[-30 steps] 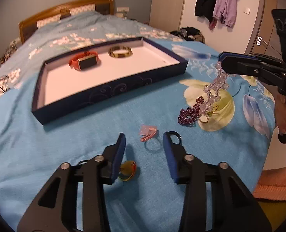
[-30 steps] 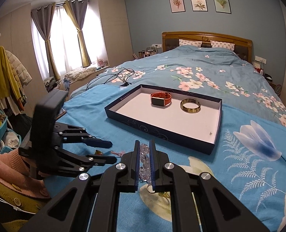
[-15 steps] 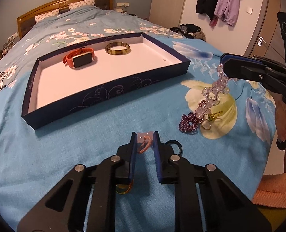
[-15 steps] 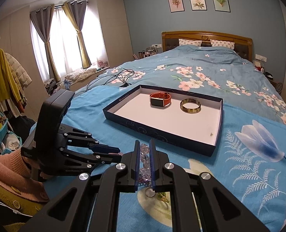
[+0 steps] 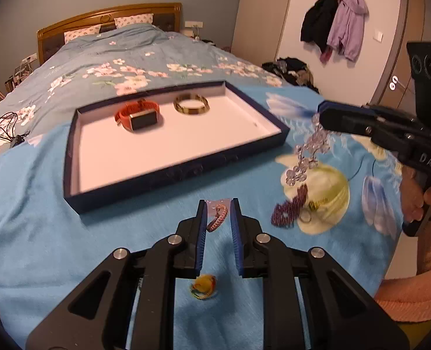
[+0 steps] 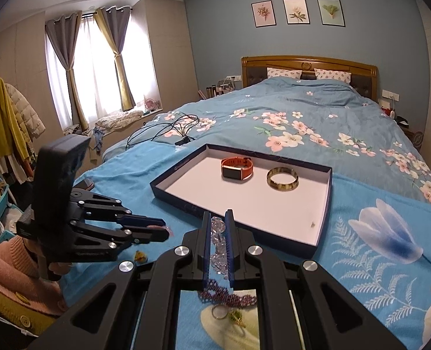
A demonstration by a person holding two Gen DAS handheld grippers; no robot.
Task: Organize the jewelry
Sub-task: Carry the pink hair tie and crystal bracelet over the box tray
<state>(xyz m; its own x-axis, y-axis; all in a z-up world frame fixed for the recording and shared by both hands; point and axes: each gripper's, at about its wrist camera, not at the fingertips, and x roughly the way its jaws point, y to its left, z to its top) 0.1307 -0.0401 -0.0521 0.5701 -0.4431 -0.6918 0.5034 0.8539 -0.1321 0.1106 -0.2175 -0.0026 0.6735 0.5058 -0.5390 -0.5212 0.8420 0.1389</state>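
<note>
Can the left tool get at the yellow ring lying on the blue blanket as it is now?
Probably not yet. The left tool is shut on the pink braided ring, so its pads are taken. The yellow ring lies uncovered on the blanket just below it.

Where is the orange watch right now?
The orange watch lies inside the dark blue tray on the bed, toward its far end, just left of the gold bangle in both wrist views.

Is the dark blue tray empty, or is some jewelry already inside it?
Not empty. The tray holds two pieces on its white floor: an orange watch and a gold bangle, side by side, apart.
</note>
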